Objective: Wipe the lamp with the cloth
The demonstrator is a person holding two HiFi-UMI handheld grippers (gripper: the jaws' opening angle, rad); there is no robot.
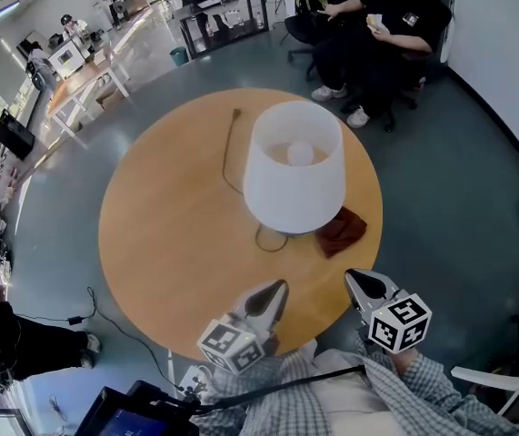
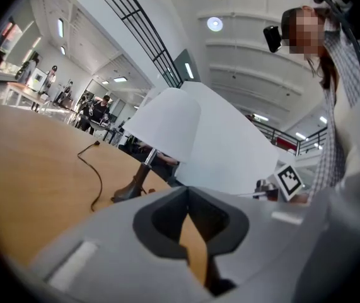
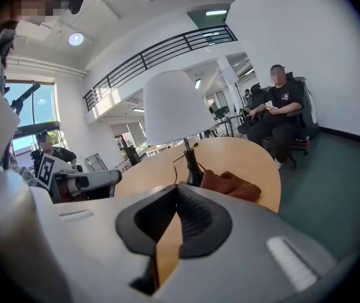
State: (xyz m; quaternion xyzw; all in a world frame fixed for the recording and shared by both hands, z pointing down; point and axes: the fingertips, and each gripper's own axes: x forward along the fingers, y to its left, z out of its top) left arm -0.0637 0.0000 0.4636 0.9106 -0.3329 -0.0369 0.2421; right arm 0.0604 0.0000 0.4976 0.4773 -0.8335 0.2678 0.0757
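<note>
A lamp with a white shade [image 1: 294,165] stands on the round wooden table [image 1: 168,243]; its dark base and cord show below the shade [image 2: 166,124] in the left gripper view. A dark red cloth [image 1: 342,232] lies crumpled on the table just right of the lamp base, also seen as the cloth [image 3: 231,184] beside the lamp stem [image 3: 191,161]. My left gripper [image 1: 281,286] hovers at the table's near edge, shut and empty. My right gripper [image 1: 352,277] is beside it, shut and empty, a short way on the near side of the cloth.
The lamp's black cord [image 1: 229,149] trails across the table toward the far side. A person sits in a chair [image 1: 382,25] beyond the table. Desks [image 1: 86,75] stand at the far left. A white wall [image 1: 504,34] runs along the right.
</note>
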